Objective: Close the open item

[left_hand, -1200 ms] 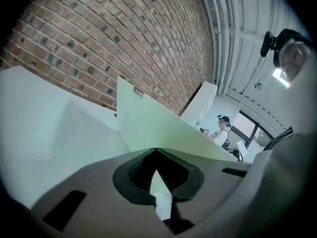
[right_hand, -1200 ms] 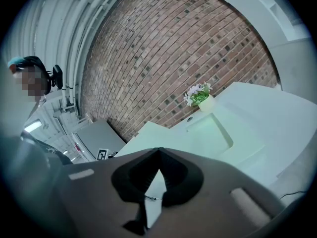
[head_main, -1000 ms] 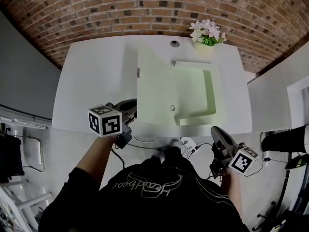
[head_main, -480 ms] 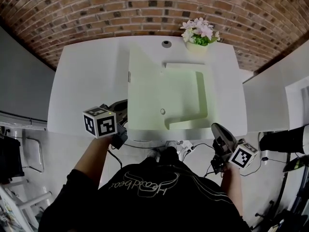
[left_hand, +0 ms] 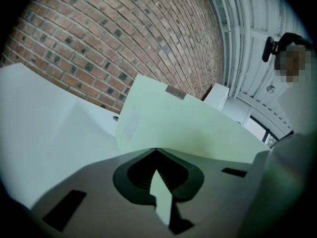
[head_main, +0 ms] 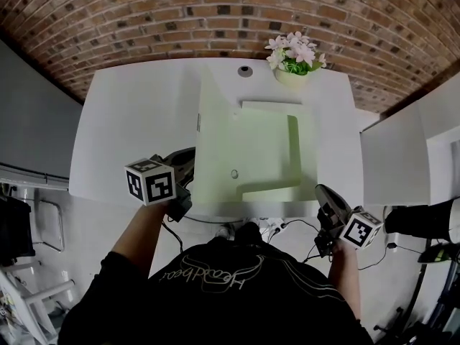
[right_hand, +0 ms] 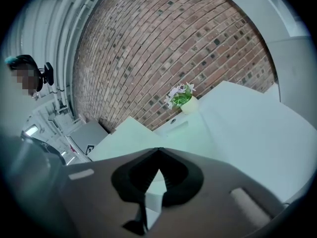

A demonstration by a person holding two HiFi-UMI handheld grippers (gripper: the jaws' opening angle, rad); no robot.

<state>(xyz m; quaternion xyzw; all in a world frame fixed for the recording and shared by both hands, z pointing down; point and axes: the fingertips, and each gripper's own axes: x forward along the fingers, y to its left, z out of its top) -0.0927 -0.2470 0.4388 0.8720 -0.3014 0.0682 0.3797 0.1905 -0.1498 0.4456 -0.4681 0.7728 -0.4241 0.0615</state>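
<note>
Head view: pale green box (head_main: 277,149) sits mid-counter (head_main: 136,121), its lid (head_main: 215,139) raised along its left side, and a flower pot (head_main: 293,74) stands just behind. Left tool (head_main: 183,160) is at the front edge near the lid. Right tool (head_main: 327,196) is off the front-right corner, apart from the box. Both tools' jaws are together, nothing between.
</note>
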